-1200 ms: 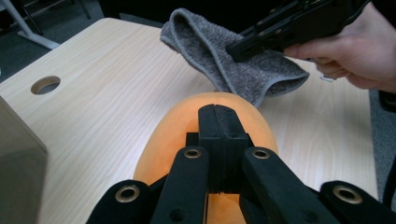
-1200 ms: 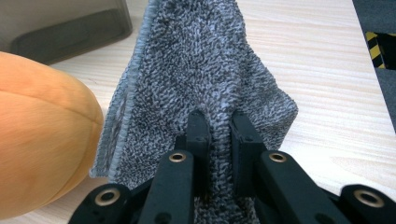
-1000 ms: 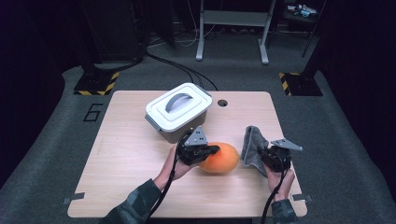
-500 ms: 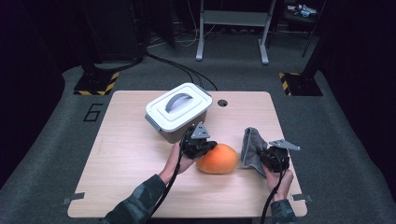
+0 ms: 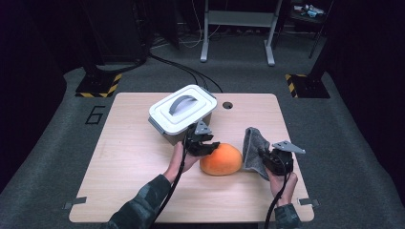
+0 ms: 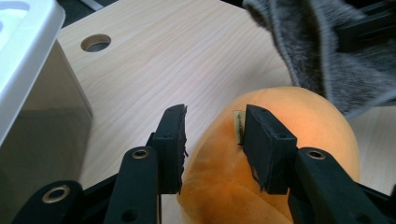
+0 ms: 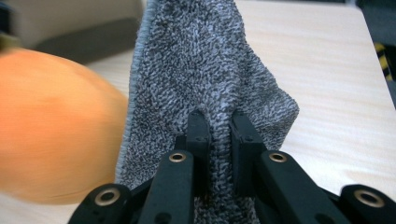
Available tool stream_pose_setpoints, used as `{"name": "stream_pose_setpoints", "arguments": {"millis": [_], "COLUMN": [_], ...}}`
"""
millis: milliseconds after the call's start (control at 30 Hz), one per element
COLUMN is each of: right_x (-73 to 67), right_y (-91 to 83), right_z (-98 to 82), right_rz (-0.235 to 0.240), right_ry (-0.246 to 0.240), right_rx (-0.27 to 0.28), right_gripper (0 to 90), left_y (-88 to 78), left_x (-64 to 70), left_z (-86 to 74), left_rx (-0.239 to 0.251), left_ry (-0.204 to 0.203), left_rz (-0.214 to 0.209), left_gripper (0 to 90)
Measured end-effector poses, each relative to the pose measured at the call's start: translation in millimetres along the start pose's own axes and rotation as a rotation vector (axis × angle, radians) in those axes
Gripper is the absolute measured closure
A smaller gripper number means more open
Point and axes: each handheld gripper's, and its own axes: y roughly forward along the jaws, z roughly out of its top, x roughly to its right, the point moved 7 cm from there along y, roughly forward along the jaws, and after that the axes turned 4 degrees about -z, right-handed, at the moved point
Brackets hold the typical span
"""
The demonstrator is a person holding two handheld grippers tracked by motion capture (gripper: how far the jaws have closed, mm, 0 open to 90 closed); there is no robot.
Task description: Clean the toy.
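Released by jaws just opened, the orange plush (image 5: 221,160) is left on the surface (image 5: 129,157) by the left hand-held gripper (image 6: 212,135). The grey cloth (image 7: 205,79) is clamped in the right hand-held gripper (image 7: 218,123). Wiping is probably called for next.

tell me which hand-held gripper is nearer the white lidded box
Left. The left hand-held gripper sits just in front of the white lidded box, over the orange plush; the right hand-held gripper is farther off, holding the grey cloth.

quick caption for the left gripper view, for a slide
Left gripper jaws just opened astride the orange plush, grey towel hanging behind.
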Motion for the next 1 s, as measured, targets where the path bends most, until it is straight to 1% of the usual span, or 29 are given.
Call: {"name": "stream_pose_setpoints", "arguments": {"millis": [67,133,200,267,367,467,500,533,633,667,700,733,767,800,833,867,933,1000], "right_x": [-9.0,-18.7,-29.5,-39.3,-47.7,-49.4,-48.9,-48.1,-46.3,-45.4,-44.9,-44.1,-42.7,-42.7,-41.3,-41.3,-41.8,-42.4], "right_y": [-8.0,-14.6,-17.0,-12.8,0.4,13.8,16.8,19.3,23.0,24.3,25.1,26.7,27.8,28.8,30.2,30.8,32.5,33.8], "right_z": [6.8,12.3,15.8,16.6,14.0,10.2,9.3,9.2,9.4,9.7,9.7,9.9,9.9,9.9,10.2,10.1,10.9,11.6], "right_rz": [0.011,0.03,0.057,0.084,0.092,0.092,0.087,0.082,0.072,0.069,0.066,0.068,0.061,0.064,0.06,0.059,0.062,0.061], "right_ry": [-0.026,-0.048,-0.069,-0.094,-0.121,-0.112,-0.108,-0.111,-0.098,-0.101,-0.094,-0.098,-0.098,-0.092,-0.099,-0.092,-0.093,-0.092], "right_rx": [0.024,0.036,0.029,0.001,-0.039,-0.063,-0.068,-0.068,-0.071,-0.072,-0.073,-0.072,-0.074,-0.075,-0.073,-0.077,-0.077,-0.078], "right_gripper": [80.2,80.3,80.3,80.3,80.3,80.3,80.3,80.3,80.3,80.3,80.3,80.3,80.3,80.3,80.3,80.3,80.3,80.3], "left_y": [0.5,0.9,1.0,-0.2,-5.5,-13.3,-16.1,-19.0,-26.0,-27.3,-27.8,-27.1,-25.4,-23.1,-20.6,-18.0,-15.2,-13.4], "left_x": [-2.2,-3.5,-4.2,-5.3,-6.9,-8.1,-8.8,-8.3,-5.6,-4.1,-2.1,0.0,1.8,3.1,4.2,4.3,3.4,2.7], "left_z": [-0.4,-0.5,-0.8,-0.9,-1.7,-3.2,-4.1,-5.3,-11.5,-14.7,-18.4,-22.9,-27.6,-32.1,-35.9,-38.6,-40.0,-39.3], "left_rx": [0.0,0.002,0.004,0.009,0.02,0.034,0.037,0.044,0.05,0.047,0.045,0.031,0.014,-0.003,-0.019,-0.023,-0.021,-0.014], "left_ry": [-0.002,-0.003,-0.015,-0.024,-0.044,-0.061,-0.055,-0.06,-0.07,-0.072,-0.078,-0.081,-0.08,-0.079,-0.078,-0.08,-0.095,-0.094], "left_rz": [0.004,0.01,0.004,0.003,-0.004,-0.005,0.002,-0.004,-0.023,-0.03,-0.048,-0.067,-0.078,-0.084,-0.093,-0.097,-0.11,-0.114], "left_gripper": [59.0,59.0,58.7,56.7,52.2,48.9,48.6,47.9,47.5,47.5,47.5,47.6,47.6,47.6,48.7,50.8,56.9,64.0]}}
